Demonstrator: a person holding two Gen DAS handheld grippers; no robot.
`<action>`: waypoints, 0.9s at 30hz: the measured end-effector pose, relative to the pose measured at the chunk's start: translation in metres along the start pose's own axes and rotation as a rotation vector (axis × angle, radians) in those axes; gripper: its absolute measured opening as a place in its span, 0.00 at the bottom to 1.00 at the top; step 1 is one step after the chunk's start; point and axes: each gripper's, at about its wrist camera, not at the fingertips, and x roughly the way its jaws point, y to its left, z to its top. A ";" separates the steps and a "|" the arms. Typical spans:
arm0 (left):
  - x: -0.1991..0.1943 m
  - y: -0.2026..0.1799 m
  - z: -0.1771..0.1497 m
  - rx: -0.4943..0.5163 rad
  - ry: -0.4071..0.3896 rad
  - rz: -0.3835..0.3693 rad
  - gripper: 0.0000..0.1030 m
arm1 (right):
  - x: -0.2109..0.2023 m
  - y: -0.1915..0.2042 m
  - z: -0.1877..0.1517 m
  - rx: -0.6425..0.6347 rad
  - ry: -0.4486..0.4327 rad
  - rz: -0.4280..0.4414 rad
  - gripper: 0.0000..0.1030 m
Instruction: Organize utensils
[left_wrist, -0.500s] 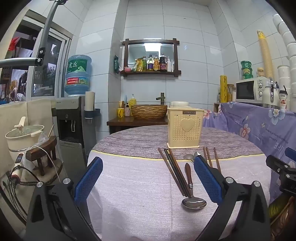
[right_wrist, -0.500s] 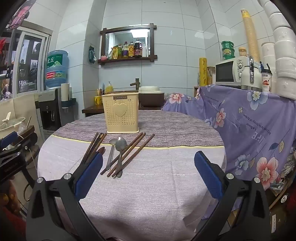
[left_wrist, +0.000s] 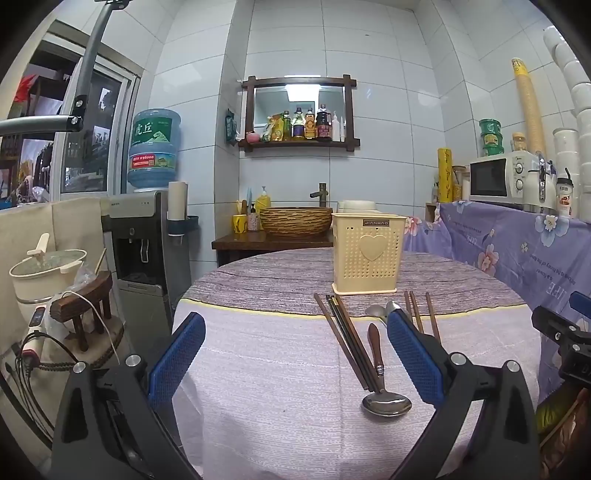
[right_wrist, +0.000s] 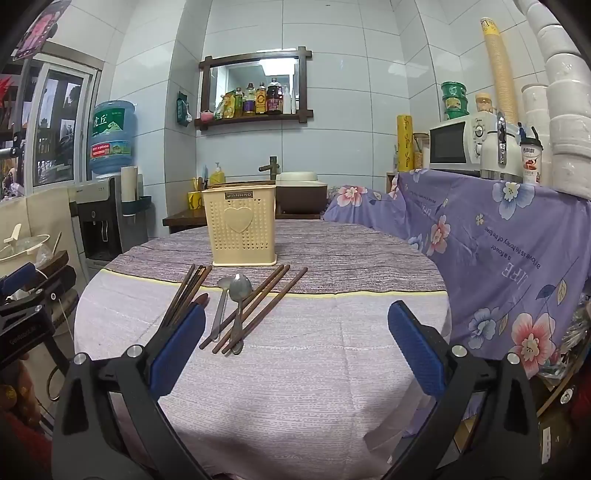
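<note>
A cream perforated utensil holder (left_wrist: 366, 254) (right_wrist: 242, 230) with a heart on its front stands upright on the round table. In front of it lie several brown chopsticks (left_wrist: 345, 339) (right_wrist: 255, 306), a wooden-handled spoon (left_wrist: 384, 391) with its bowl toward me, and two metal spoons (right_wrist: 238, 295). My left gripper (left_wrist: 295, 358) hovers open at the table's near edge, left of the utensils, with nothing between its blue pads. My right gripper (right_wrist: 295, 347) is open and empty too, to the right of the utensils; its left pad (right_wrist: 177, 347) hides part of the wooden-handled spoon.
A table draped in purple floral cloth (right_wrist: 498, 236) runs along the right, carrying a microwave (right_wrist: 461, 142) and stacked cups. Behind the round table (left_wrist: 280, 369) is a wooden stand with a woven basin (left_wrist: 295, 221). A water dispenser (left_wrist: 144, 236) and a pot on a stool (left_wrist: 48, 273) stand left.
</note>
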 end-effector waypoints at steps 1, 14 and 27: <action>0.001 -0.001 0.000 -0.001 0.001 -0.001 0.95 | 0.000 0.000 0.000 0.000 -0.001 0.000 0.95; -0.003 0.001 0.000 0.005 0.000 0.001 0.95 | 0.000 0.000 0.000 0.000 0.000 0.001 0.95; -0.003 0.006 -0.002 0.003 0.001 0.004 0.95 | -0.001 0.000 -0.001 -0.001 -0.002 0.002 0.95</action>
